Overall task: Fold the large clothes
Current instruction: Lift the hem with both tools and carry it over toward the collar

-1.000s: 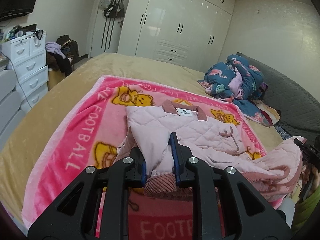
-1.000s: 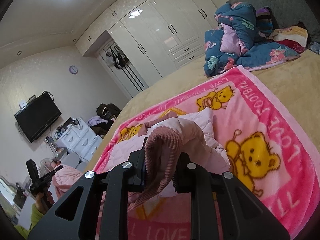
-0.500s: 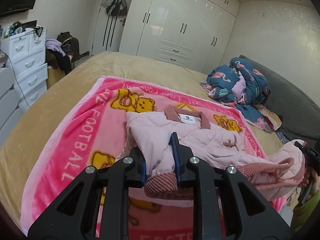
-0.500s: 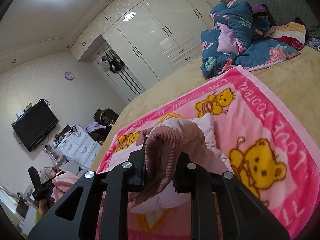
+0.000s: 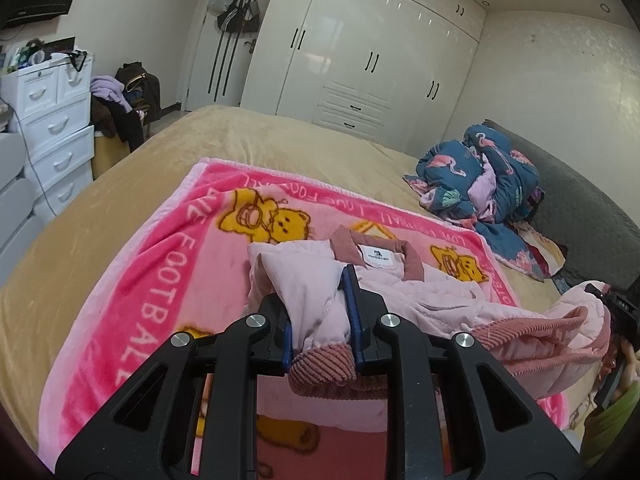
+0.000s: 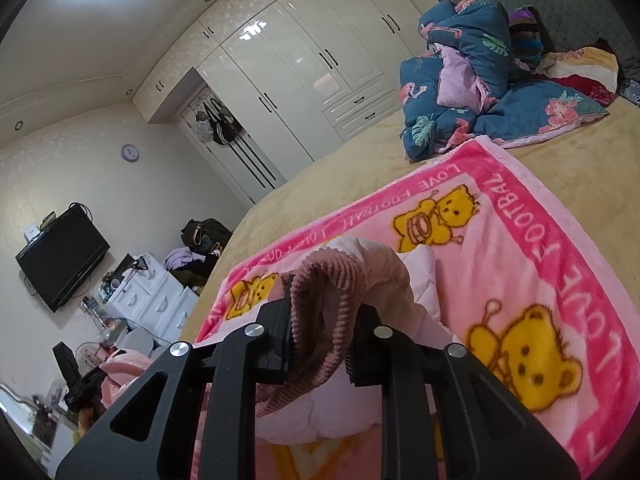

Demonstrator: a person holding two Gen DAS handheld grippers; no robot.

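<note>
Item under handling: a pale pink quilted jacket point(image 5: 400, 292) with a darker ribbed hem and collar. Its collar end lies on the pink bear-print blanket point(image 5: 160, 280) spread over the tan bed point(image 5: 120, 184); the near end is raised off the blanket.

Left gripper point(image 5: 322, 320): jaws clenched on a bunched corner of the jacket, quilted cloth and ribbed hem both pinched between the blue pads. Right gripper point(image 6: 320, 332): jaws clenched on the ribbed hem, which loops over the top of the fingers. In the left view the hem spans rightward between the two holds with slight sag.

Handling assessment: the jacket appears soft, padded and light, with enough bulk to spring back from a crease. The quilted shell looks smooth and may slip; the ribbed hem offers the firmer purchase, and both holds are on it. The thick bunching in the jaws suggests a secure grip, but uneven layers could pull out if tension rises.

Surroundings: a heap of blue flamingo-print bedding point(image 5: 480, 176) lies at the far right of the bed, well apart from the jacket. A white drawer unit point(image 5: 52, 120) stands to the far left beside a pile of clothes point(image 5: 116, 100); white wardrobes point(image 5: 360, 60) line the far wall. The blanket beyond the collar looks bare. Nothing appears to stand in the way of carrying the hem toward the collar.
</note>
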